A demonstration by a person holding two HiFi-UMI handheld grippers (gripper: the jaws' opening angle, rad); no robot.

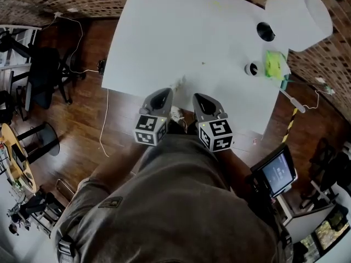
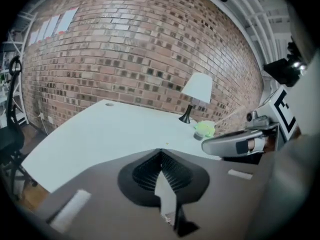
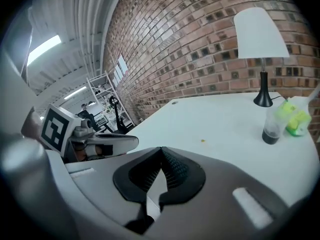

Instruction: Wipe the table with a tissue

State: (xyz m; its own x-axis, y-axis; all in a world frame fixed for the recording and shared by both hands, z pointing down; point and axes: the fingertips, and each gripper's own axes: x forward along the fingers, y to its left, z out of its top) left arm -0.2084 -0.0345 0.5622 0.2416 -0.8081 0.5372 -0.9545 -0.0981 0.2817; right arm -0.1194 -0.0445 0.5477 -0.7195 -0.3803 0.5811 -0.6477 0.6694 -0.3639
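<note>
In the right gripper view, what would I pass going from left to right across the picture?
left gripper → yellow speck → lamp → green object. The clear bottle overlaps the lamp, so it is left out.

Left hand-held gripper has its jaws closed tight, over the near edge of the white tabletop. Far right there's a lamp with a green thing beside it, brick wall behind. The other hand-held gripper pokes in from the right.
</note>
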